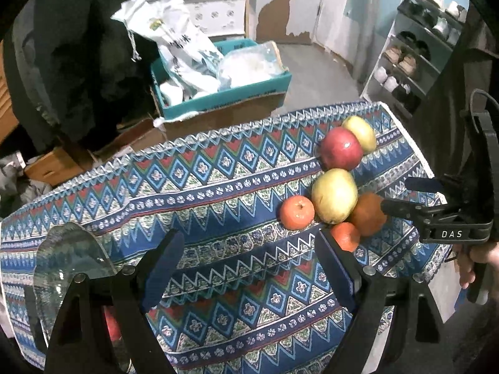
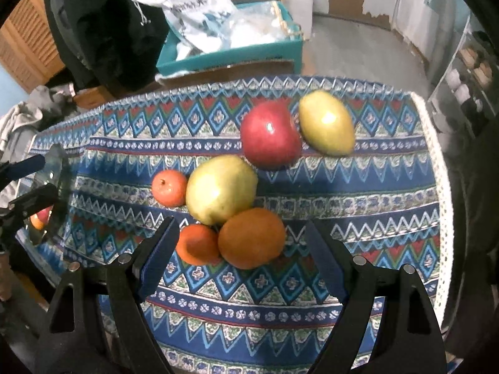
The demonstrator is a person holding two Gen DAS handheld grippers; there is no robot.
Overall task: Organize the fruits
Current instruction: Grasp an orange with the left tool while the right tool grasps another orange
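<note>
Glass bowl point(image 1: 67, 258): we see it at the worktop's point(image 1: 218, 212) left edge, something red and orange inside.
Left gripper point(image 1: 249, 258): jaws spread, nothing between them, over bare cloth.
Fruit pile: small orange point(image 2: 169, 187), yellow-green apple point(image 2: 221, 189), large orange point(image 2: 251, 237) touching; red apple point(image 2: 270, 134) and mango point(image 2: 326, 123) behind.
Right gripper point(image 2: 241, 251): jaws spread, we hover over the large orange, not touching.
Teal box point(image 2: 230, 53): on the floor behind, holding white bags.

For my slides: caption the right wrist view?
Open right gripper above six fruits: large orange nearest, on a patterned tablecloth.
</note>
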